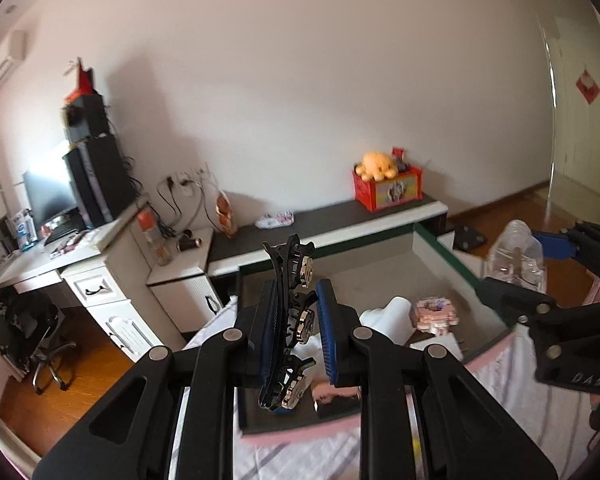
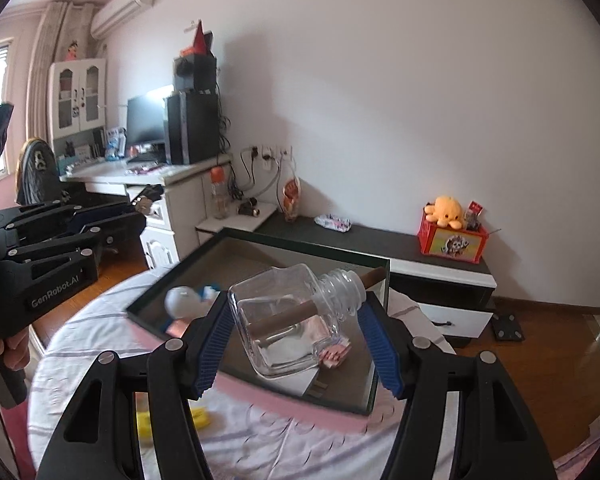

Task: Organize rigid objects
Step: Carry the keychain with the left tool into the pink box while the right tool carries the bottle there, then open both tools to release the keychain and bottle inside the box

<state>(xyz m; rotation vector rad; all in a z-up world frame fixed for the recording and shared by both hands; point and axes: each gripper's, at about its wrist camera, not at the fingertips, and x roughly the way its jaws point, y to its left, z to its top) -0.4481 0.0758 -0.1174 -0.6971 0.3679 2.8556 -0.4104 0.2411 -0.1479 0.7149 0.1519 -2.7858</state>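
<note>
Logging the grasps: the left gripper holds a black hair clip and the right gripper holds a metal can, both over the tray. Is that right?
Not quite. The right gripper holds a clear glass bottle, not a metal can, as the right wrist view shows. The left gripper does hold the black hair clip over the tray.

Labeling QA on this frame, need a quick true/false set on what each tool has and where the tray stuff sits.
1. The left tool is clamped on a black hair clip with metal studs. True.
2. The right tool holds a ceramic mug. False: it grips a clear glass bottle with a cork stopper.
3. The glass bottle is upright. False: it lies tilted on its side, neck pointing away up-right.
4. A dark shallow tray sits on the cloth-covered table below both tools. True.
5. The orange plush octopus lies in the tray. False: it sits in a red box on the low cabinet by the wall.
</note>
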